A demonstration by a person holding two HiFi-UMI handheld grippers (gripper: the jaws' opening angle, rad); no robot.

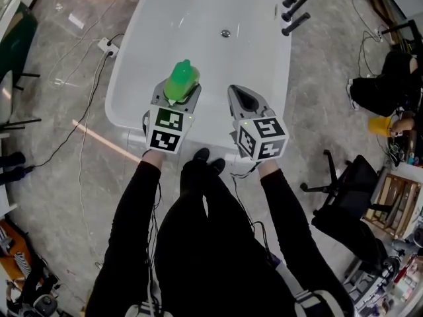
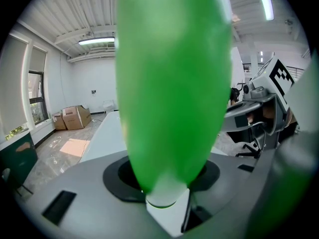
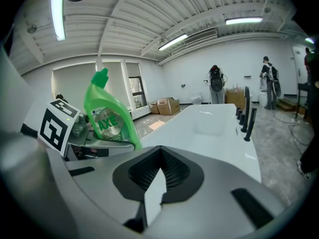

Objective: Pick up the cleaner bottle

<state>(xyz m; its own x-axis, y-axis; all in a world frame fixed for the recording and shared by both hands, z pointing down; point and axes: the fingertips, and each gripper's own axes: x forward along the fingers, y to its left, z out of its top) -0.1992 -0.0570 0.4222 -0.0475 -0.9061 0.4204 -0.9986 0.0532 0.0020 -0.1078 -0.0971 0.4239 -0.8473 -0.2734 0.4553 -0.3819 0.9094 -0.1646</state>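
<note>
The green cleaner bottle (image 1: 181,79) stands upright in my left gripper (image 1: 178,92), which is shut on its lower body, over the near end of a white bathtub (image 1: 198,25). In the left gripper view the bottle (image 2: 172,83) fills the middle between the jaws. From the right gripper view I see the bottle (image 3: 107,117) with its label and angled neck at the left, held off the tub. My right gripper (image 1: 243,99) hovers beside it to the right, a little apart, its jaws closed together with nothing between them (image 3: 157,178).
Black tap fittings (image 1: 295,4) line the tub's far right rim and a drain (image 1: 225,33) sits in its floor. A power strip with cables (image 1: 106,45) lies on the floor at left. An office chair (image 1: 347,190) stands at right. People (image 3: 269,81) stand far off.
</note>
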